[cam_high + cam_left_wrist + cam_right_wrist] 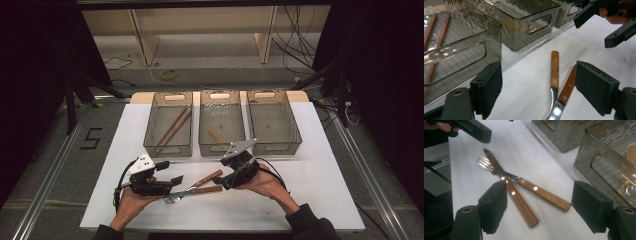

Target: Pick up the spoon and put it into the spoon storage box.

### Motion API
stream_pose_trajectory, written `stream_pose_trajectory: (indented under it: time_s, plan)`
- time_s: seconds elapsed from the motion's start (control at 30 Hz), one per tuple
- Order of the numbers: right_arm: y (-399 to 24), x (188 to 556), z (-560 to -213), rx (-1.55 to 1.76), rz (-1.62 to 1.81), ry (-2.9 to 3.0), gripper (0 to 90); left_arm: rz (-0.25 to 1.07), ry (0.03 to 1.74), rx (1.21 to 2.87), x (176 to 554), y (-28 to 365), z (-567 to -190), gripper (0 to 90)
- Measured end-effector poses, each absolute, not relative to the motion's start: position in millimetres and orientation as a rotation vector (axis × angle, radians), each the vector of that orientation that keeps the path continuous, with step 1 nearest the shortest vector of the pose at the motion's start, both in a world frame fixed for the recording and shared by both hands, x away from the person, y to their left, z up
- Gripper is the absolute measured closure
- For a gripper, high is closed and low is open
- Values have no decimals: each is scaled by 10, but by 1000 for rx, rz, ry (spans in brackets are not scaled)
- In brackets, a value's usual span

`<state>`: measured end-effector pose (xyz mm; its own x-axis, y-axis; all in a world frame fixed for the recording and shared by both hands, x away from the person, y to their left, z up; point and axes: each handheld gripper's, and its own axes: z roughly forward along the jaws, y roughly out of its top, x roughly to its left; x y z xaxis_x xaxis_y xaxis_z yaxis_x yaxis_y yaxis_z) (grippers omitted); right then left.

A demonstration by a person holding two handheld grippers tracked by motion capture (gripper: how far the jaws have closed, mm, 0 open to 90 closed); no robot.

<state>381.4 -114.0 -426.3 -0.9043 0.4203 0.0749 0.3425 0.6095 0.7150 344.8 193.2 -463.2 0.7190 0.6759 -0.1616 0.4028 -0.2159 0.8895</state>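
Note:
A knife (pixel 520 202) and a fork (pixel 541 192), both with wooden handles, lie crossed on the white table (pixel 310 190). In the high view the pair of utensils (pixel 202 184) lies between my two grippers. My left gripper (pixel 170 171) is open, and its jaws frame the two handles (pixel 554 67) from the left. My right gripper (pixel 225 174) is open too, just beyond the handle ends. In the right gripper view its jaws stand either side of the handles, and the fork tines (pixel 482 161) point away. Neither gripper holds anything.
Three clear grey bins stand in a row at the back of the table. The left bin (pixel 168 150) holds two brown chopsticks (pixel 172 127). The middle bin (pixel 221 148) holds a small wooden-handled item (pixel 216 135). The right bin (pixel 275 147) looks empty.

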Motion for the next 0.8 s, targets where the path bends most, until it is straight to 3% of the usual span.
stream_pose_trajectory:
  time_s: [0.8]
  plan:
    - [-959,3741,-4425,553,1088,2823,329,317,842,1838,3453,1935,-4630,221]
